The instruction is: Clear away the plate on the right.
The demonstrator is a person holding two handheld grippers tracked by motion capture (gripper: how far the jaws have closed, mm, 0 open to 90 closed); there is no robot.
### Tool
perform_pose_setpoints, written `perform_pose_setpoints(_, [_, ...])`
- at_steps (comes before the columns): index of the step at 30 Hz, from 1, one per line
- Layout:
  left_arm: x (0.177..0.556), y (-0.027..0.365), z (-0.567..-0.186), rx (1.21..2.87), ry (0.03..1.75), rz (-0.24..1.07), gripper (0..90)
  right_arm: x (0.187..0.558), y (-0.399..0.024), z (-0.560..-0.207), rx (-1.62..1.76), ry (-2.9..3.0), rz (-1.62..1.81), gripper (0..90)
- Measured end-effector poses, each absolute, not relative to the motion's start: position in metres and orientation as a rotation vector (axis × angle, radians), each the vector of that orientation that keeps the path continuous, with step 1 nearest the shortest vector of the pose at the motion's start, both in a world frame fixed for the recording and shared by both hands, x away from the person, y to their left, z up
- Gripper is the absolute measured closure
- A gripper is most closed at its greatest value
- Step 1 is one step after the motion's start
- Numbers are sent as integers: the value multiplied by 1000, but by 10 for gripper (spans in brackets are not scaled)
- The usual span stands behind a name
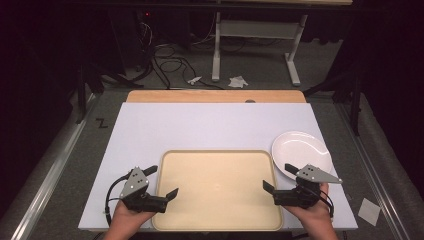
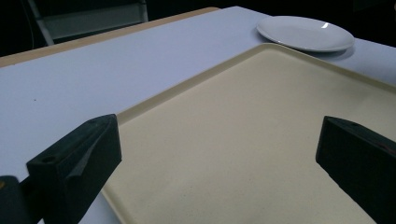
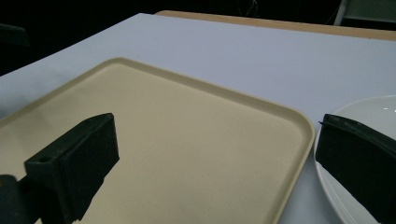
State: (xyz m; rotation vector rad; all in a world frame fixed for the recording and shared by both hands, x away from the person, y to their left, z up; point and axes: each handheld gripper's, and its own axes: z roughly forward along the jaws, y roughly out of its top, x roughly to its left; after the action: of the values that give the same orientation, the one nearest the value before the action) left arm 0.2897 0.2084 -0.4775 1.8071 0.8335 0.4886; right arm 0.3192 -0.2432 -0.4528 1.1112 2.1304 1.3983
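A bare cream tray [image 1: 217, 190] lies near the front edge of the white tabletop [image 1: 210, 127]. A white plate [image 1: 301, 152] sits just off the tray's far right corner. My left gripper [image 1: 162, 181] hovers over the tray's left rim, open, with nothing between its fingers. My right gripper [image 1: 277, 176] hovers over the tray's right rim beside the plate, also open and holding nothing. In the left gripper view, the gripper [image 2: 219, 158] frames the tray [image 2: 261, 140], with the plate [image 2: 306, 33] beyond. In the right gripper view, the gripper [image 3: 217, 163] spans the tray's corner [image 3: 187, 126] and the plate's edge [image 3: 369, 112].
A wooden strip [image 1: 215, 96] borders the far side of the white top. Beyond it the floor holds cables [image 1: 170, 65] and a white table frame [image 1: 255, 45]. A paper scrap [image 1: 369, 210] lies on the floor at the right.
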Motion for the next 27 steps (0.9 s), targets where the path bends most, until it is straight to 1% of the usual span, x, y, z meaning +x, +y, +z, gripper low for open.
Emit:
perform_pose_setpoints(10, [290, 208, -478, 1813, 823, 482, 12, 319, -243, -453, 1105, 2146, 1366, 0])
perform_pose_setpoints(15, [290, 207, -478, 1822, 820, 474, 13, 322, -243, -454, 1218, 2144, 1292, 0])
perform_pose_setpoints(20, [290, 207, -478, 1823, 817, 475, 15, 321, -249, -453, 1206, 2136, 1349, 0])
perform_pose_setpoints(27, [289, 206, -479, 1825, 812, 472, 18, 322, -255, -451, 1187, 2107, 1333, 0])
